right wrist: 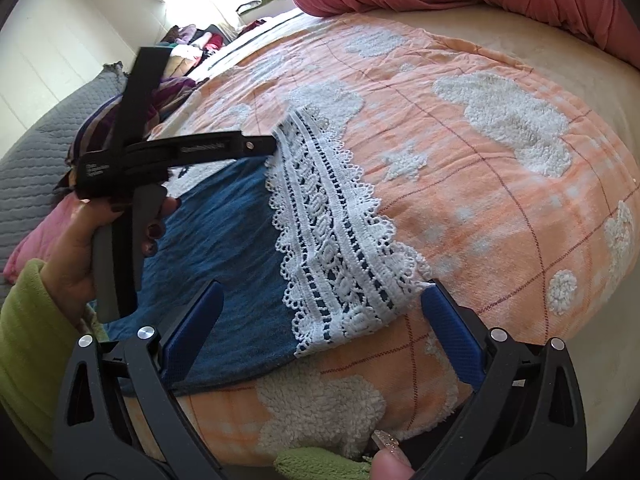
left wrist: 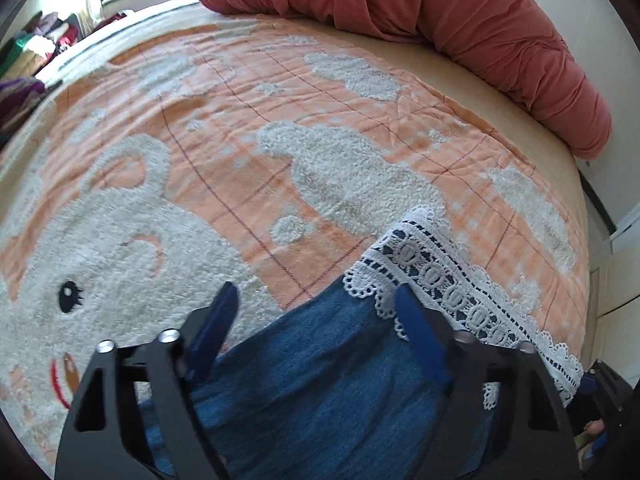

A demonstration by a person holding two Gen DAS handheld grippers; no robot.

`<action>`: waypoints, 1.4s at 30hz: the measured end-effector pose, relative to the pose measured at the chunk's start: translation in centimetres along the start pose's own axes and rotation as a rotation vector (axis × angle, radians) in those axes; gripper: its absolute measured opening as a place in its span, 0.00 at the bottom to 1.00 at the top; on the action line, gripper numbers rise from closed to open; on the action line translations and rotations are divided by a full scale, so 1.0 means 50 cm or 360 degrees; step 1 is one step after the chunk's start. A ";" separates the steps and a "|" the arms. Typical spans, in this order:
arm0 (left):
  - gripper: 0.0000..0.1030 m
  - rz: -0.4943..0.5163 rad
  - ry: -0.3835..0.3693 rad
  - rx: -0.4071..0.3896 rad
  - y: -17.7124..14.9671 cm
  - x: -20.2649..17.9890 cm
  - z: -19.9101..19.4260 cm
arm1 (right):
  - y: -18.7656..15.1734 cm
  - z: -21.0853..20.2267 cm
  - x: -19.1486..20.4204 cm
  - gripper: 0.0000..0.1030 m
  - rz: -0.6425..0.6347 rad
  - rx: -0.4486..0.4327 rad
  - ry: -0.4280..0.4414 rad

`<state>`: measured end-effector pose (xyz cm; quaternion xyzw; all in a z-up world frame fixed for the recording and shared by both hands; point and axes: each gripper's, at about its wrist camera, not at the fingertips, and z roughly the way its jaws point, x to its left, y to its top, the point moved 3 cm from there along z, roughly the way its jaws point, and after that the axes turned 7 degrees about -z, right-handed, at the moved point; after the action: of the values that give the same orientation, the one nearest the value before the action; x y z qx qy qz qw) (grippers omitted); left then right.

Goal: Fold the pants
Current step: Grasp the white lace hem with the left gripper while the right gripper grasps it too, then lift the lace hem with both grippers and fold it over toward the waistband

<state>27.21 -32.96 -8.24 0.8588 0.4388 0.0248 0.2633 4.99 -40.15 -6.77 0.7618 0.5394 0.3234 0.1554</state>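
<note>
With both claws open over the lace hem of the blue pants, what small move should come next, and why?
Probably lower and close both claws on the lace hem. The left claw and the right claw are open, each straddling one end of it, and the blue pants lie flat on the blanket, not held.

A home bedroom — bed with bunny blanket (left wrist: pixel 280 128), red bolster (left wrist: pixel 460 28) — clothes piled beyond.
</note>
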 end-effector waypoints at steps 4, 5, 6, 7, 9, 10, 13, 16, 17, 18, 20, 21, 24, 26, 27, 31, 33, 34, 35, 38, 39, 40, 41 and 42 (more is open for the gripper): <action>0.51 -0.0037 -0.0116 0.0028 -0.007 0.001 0.010 | -0.002 -0.004 0.001 0.79 0.0008 -0.0023 0.0024; 0.49 -0.0031 -0.0130 0.0034 -0.009 -0.001 0.013 | -0.002 -0.003 0.001 0.78 0.0011 -0.0019 0.0030; 0.46 -0.0023 -0.0136 0.0038 -0.011 -0.002 0.015 | -0.002 -0.001 0.001 0.73 0.0014 -0.0015 0.0040; 0.46 -0.0017 -0.0137 0.0038 -0.013 -0.003 0.017 | -0.002 -0.001 0.000 0.69 0.0021 -0.0015 0.0046; 0.46 -0.0011 -0.0133 0.0035 -0.014 -0.005 0.019 | 0.000 -0.004 -0.003 0.65 0.0035 -0.0035 0.0055; 0.46 -0.0009 -0.0136 0.0036 -0.014 -0.006 0.019 | 0.001 -0.004 -0.004 0.65 0.0039 -0.0040 0.0056; 0.48 -0.0021 -0.0152 0.0041 -0.014 -0.004 0.023 | 0.003 0.002 0.000 0.65 0.0023 -0.0024 0.0053; 0.49 -0.0047 -0.0179 0.0043 -0.013 -0.003 0.026 | 0.006 0.012 0.000 0.63 0.0036 -0.0002 0.0091; 0.48 -0.0042 -0.0176 0.0040 -0.013 -0.005 0.026 | 0.007 0.014 0.000 0.61 0.0037 -0.0001 0.0098; 0.46 -0.0034 -0.0176 0.0037 -0.014 -0.009 0.027 | 0.007 0.015 0.001 0.54 0.0033 0.0001 0.0095; 0.32 -0.0022 -0.0201 0.0035 -0.019 -0.020 0.029 | 0.007 0.016 0.004 0.46 0.0022 0.0003 0.0096; 0.30 -0.0015 -0.0184 0.0029 -0.021 -0.025 0.029 | 0.007 0.016 0.005 0.37 0.0021 0.0002 0.0104; 0.25 -0.0002 -0.0172 0.0029 -0.023 -0.028 0.026 | 0.008 0.025 0.011 0.27 0.0010 0.0025 0.0168; 0.20 -0.0033 -0.0187 0.0032 -0.023 -0.022 0.022 | 0.009 0.027 0.015 0.26 -0.0005 0.0023 0.0170; 0.19 -0.0049 -0.0193 0.0026 -0.022 -0.019 0.019 | 0.010 0.027 0.015 0.24 -0.0005 0.0022 0.0182; 0.13 -0.0072 -0.0201 -0.0005 -0.025 -0.016 0.006 | 0.012 0.023 0.022 0.20 -0.0025 0.0001 0.0238; 0.12 -0.0104 -0.0229 -0.0015 -0.026 -0.011 -0.002 | 0.013 0.018 0.026 0.20 -0.0036 -0.0030 0.0283; 0.11 -0.0114 -0.0235 -0.0025 -0.027 -0.009 -0.008 | 0.014 0.016 0.028 0.20 -0.0042 -0.0049 0.0298; 0.11 -0.0122 -0.0240 -0.0032 -0.027 -0.007 -0.013 | 0.015 0.013 0.033 0.20 -0.0057 -0.0070 0.0317; 0.11 -0.0163 -0.0269 -0.0061 -0.031 -0.001 -0.032 | 0.017 0.013 0.043 0.19 -0.0096 -0.0087 0.0344; 0.11 -0.0171 -0.0280 -0.0074 -0.034 0.001 -0.040 | 0.018 0.011 0.047 0.19 -0.0108 -0.0101 0.0359; 0.11 -0.0183 -0.0292 -0.0091 -0.037 0.006 -0.050 | 0.019 0.008 0.052 0.19 -0.0126 -0.0117 0.0368; 0.11 -0.0196 -0.0306 -0.0100 -0.039 0.011 -0.058 | 0.019 0.006 0.060 0.19 -0.0153 -0.0131 0.0374; 0.11 -0.0204 -0.0314 -0.0105 -0.041 0.015 -0.064 | 0.019 0.004 0.066 0.19 -0.0176 -0.0140 0.0379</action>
<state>25.27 -30.02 -6.58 0.8181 0.4636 -0.0622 0.3345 6.49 -37.44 -5.29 0.6797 0.5803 0.4258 0.1412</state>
